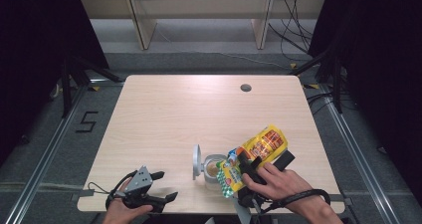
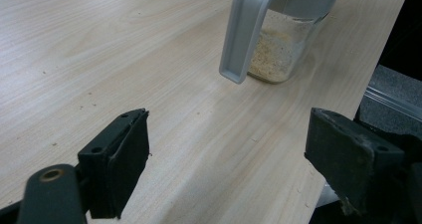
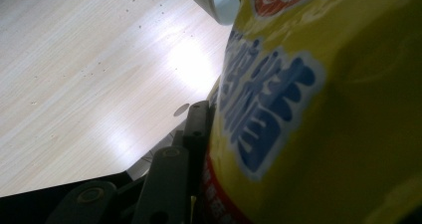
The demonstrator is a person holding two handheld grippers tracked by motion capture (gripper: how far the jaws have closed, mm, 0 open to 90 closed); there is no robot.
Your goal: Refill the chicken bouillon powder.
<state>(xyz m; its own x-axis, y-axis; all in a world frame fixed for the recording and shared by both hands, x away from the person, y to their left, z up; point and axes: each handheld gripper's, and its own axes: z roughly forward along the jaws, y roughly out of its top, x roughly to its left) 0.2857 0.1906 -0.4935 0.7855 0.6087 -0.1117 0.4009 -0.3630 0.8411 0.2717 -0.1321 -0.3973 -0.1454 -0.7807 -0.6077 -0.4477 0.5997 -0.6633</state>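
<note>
A yellow snack bag (image 1: 261, 145) is tilted at the table's front right, its lower end against the right side of a clear jar (image 1: 214, 170). My right gripper (image 1: 247, 173) is shut on the bag. In the right gripper view one black finger (image 3: 195, 127) presses the bag (image 3: 318, 109). The jar (image 2: 281, 50) holds pale crumbs, and its grey flip lid (image 1: 197, 161) stands up on its left. My left gripper (image 1: 160, 186) rests at the front left edge, open and holding nothing. In its own view the left gripper (image 2: 231, 164) points at the jar and the hanging lid (image 2: 246, 32).
The wooden table (image 1: 199, 114) has a cable hole (image 1: 245, 87) at the back right. Past its far edge stand pale shelf legs (image 1: 142, 25) and loose cables (image 1: 293, 30). A "5" mark (image 1: 87, 121) is on the floor at left.
</note>
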